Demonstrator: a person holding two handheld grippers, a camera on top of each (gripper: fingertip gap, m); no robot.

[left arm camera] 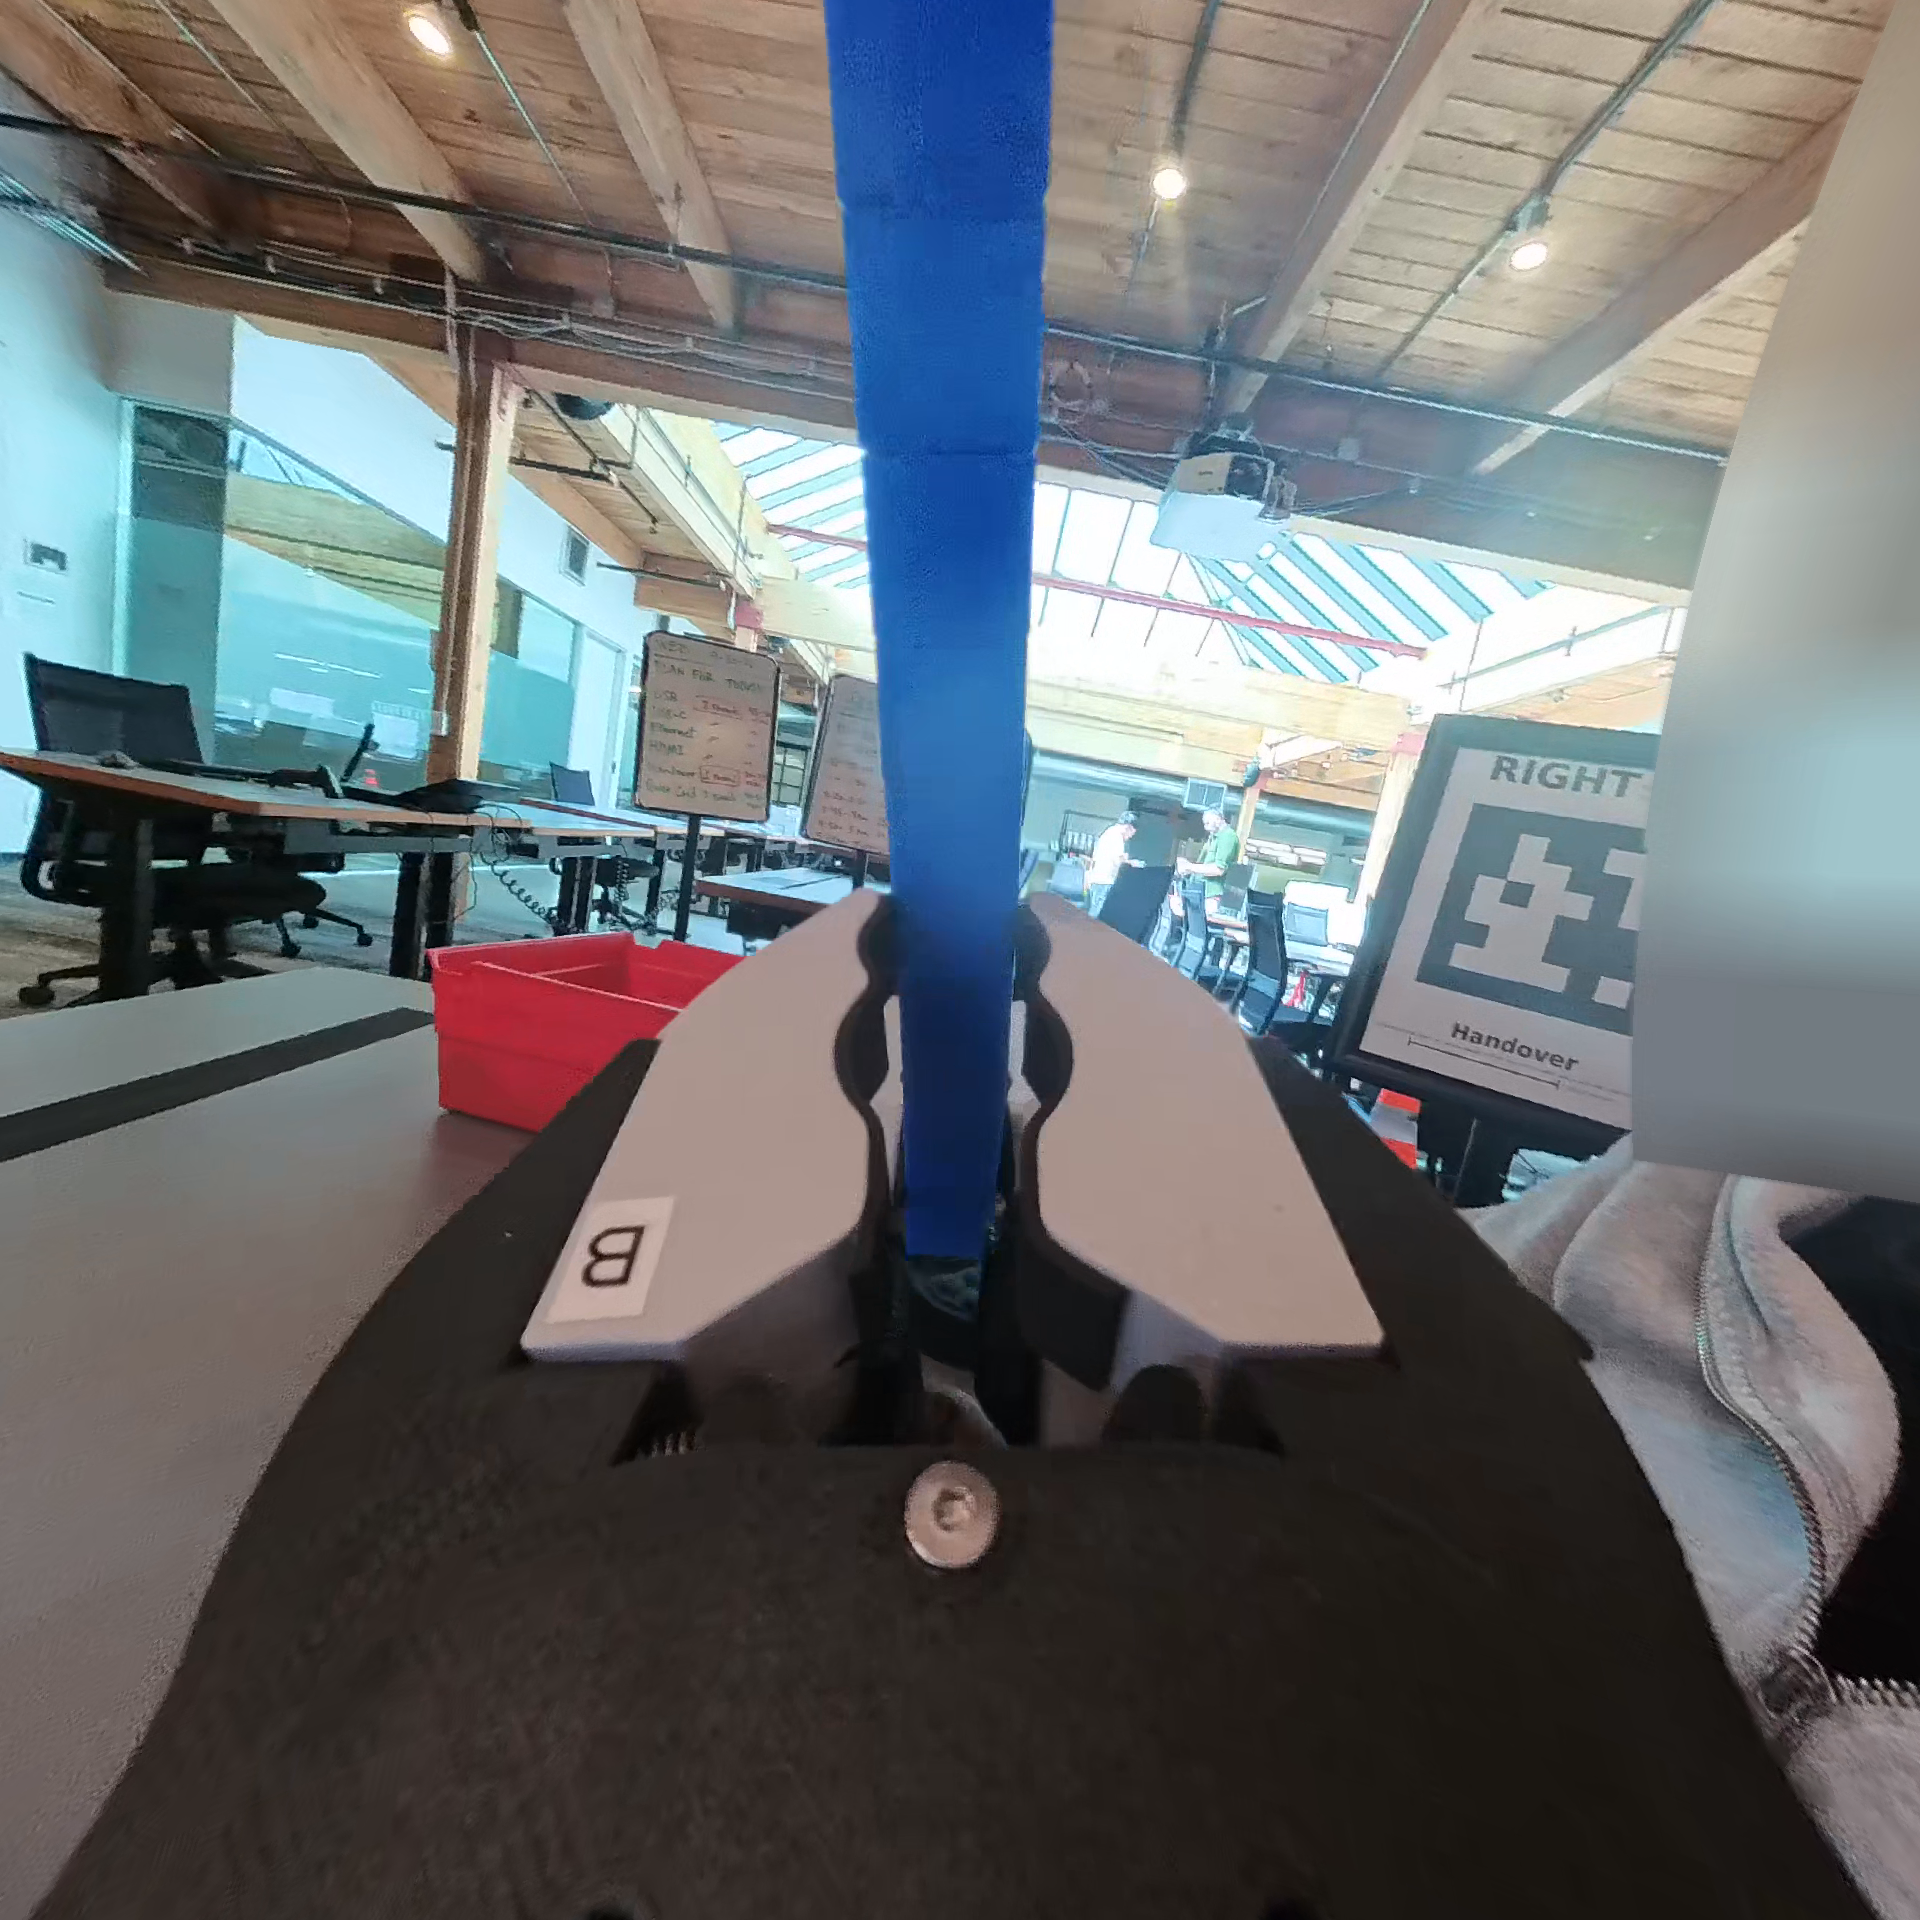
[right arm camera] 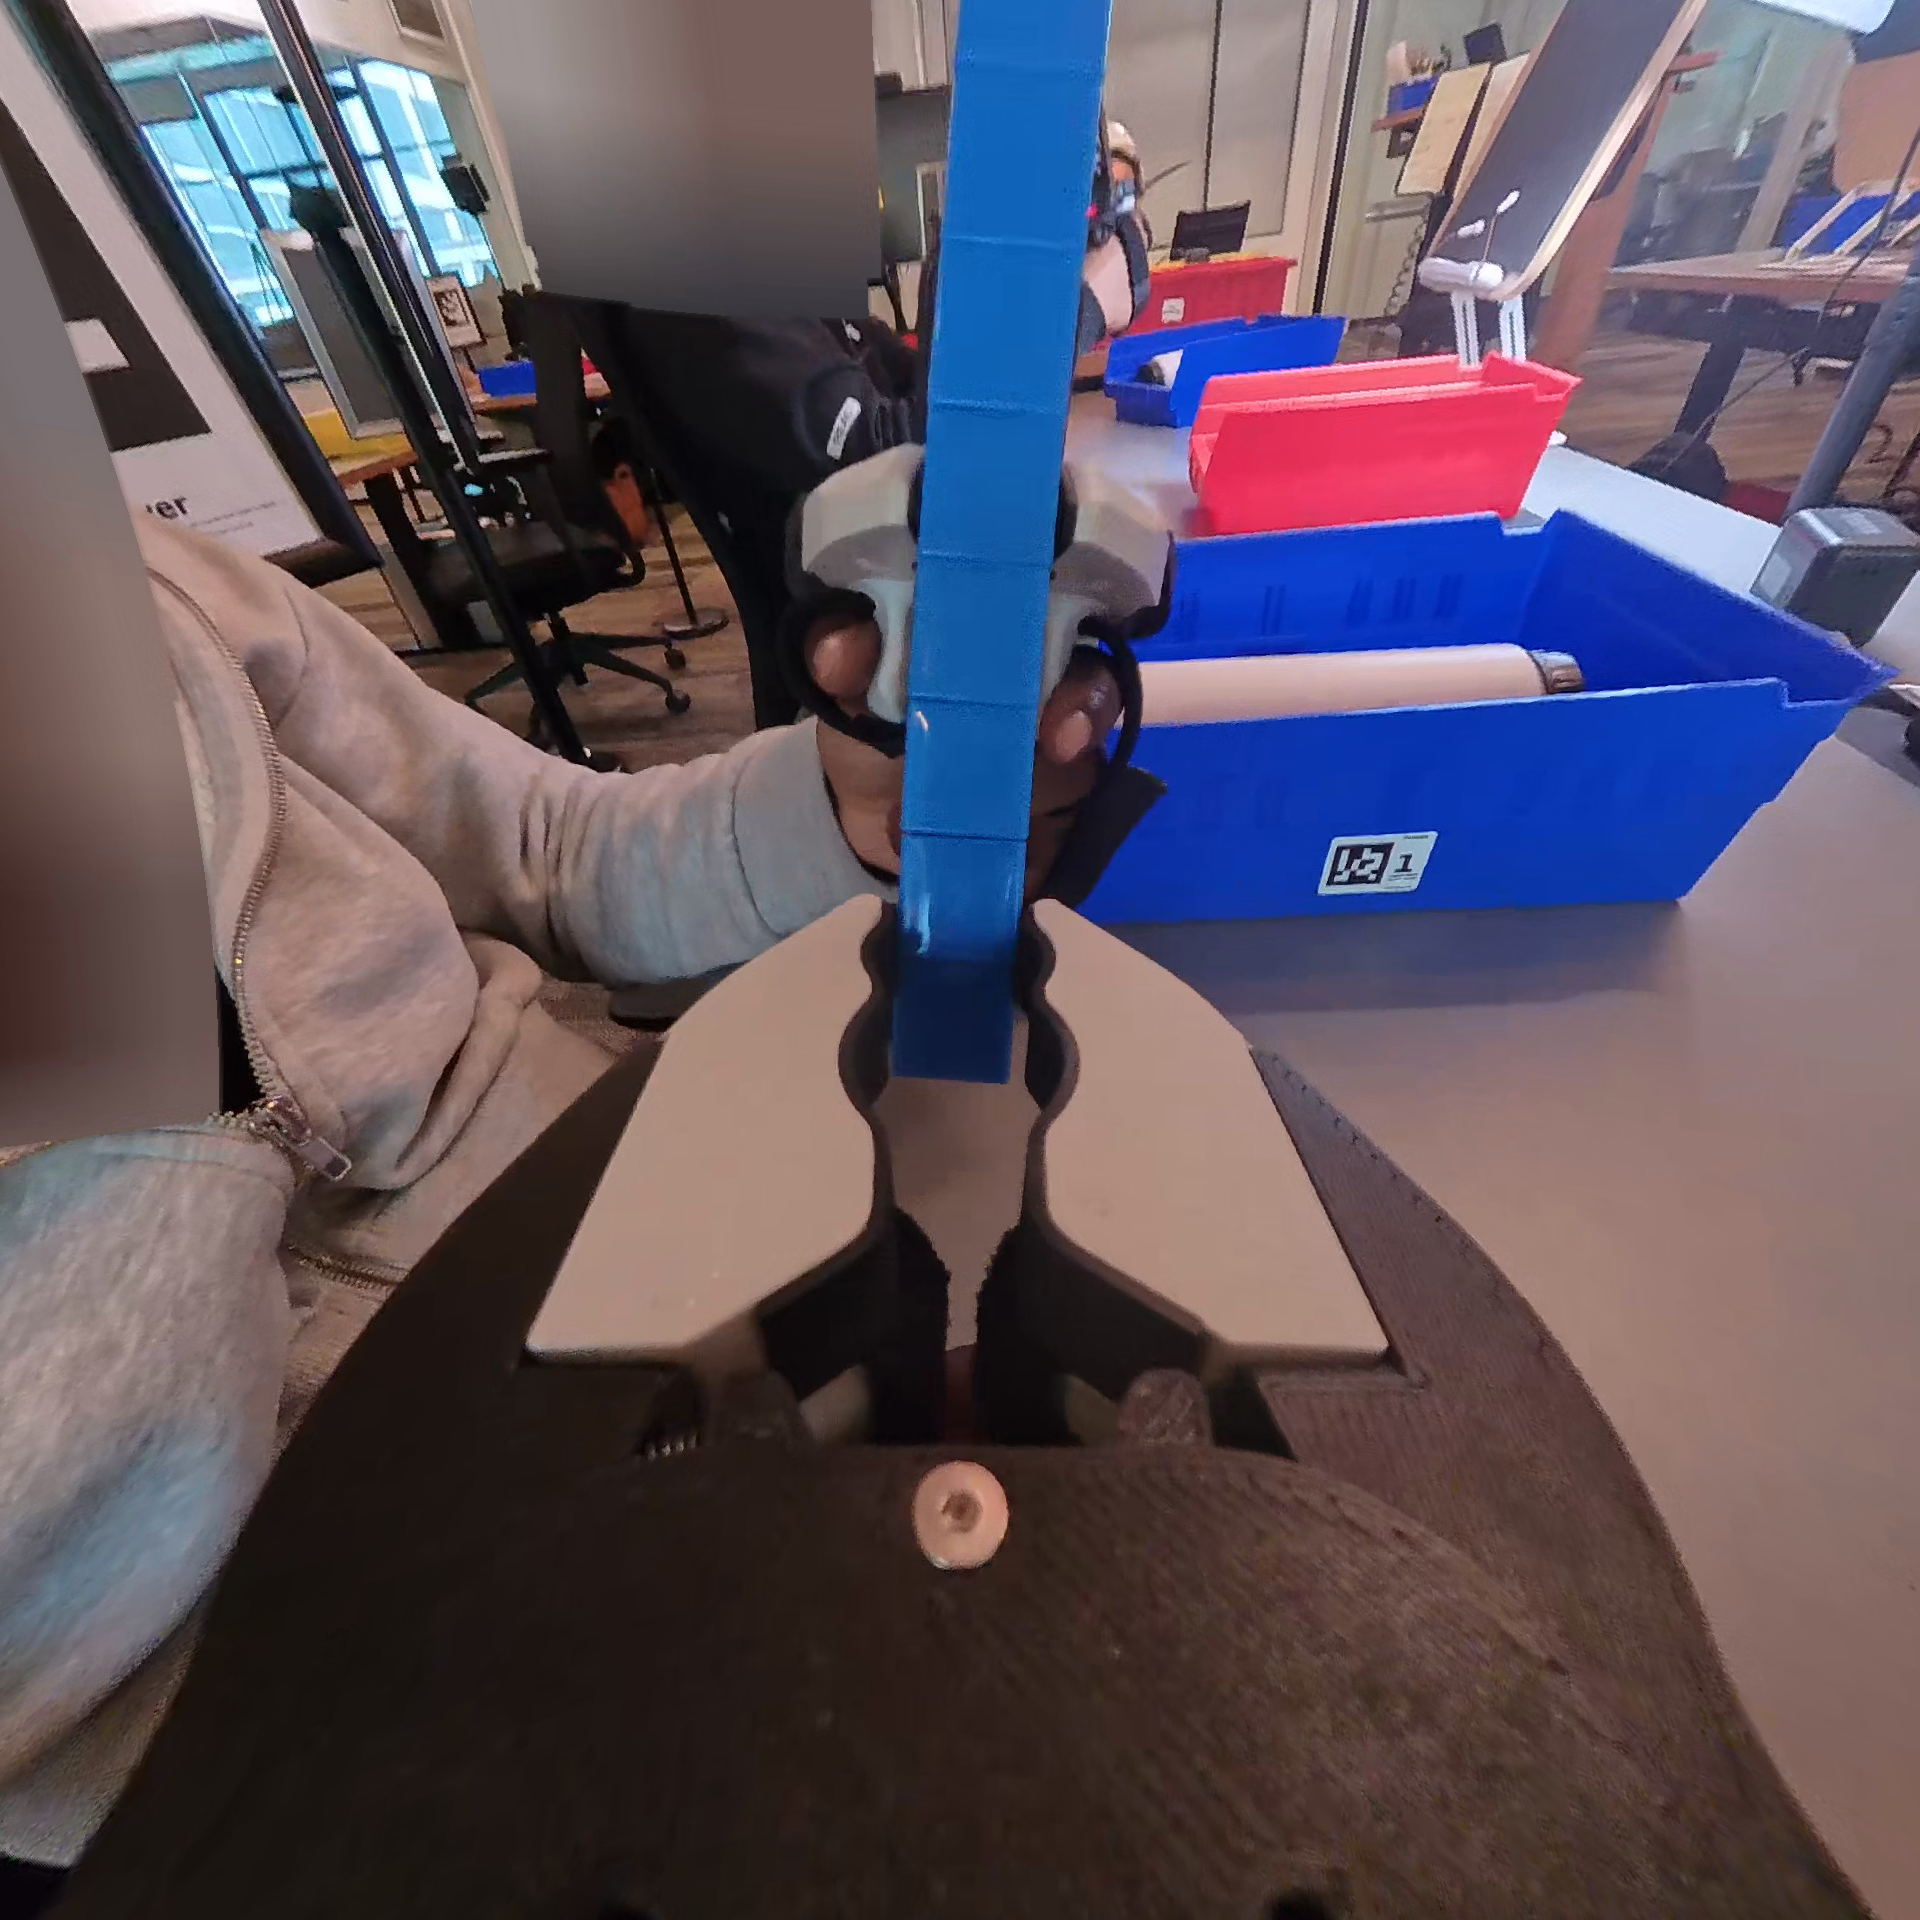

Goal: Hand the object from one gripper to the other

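long blue segmented bar (left arm camera: 940, 623) stands upright through the centre of both views. left gripper (left arm camera: 954, 940) narrow, gray fingers (left arm camera: 748, 1122) pressed on either side of the bar, which runs deep between them. in the right wrist view, right gripper (right arm camera: 956, 935) also narrow, clamped on the bar's (right arm camera: 987, 582) lower end; the left gripper (right arm camera: 982, 551) shows farther up the same bar at mid frame, in a person's hand (right arm camera: 862, 758) with a gray sleeve. blue bin (right arm camera: 1507, 790) holding a paper roll (right arm camera: 1340, 681) sits on the gray table (right arm camera: 1558, 1195) right of centre, red bin (right arm camera: 1371, 447) behind it.
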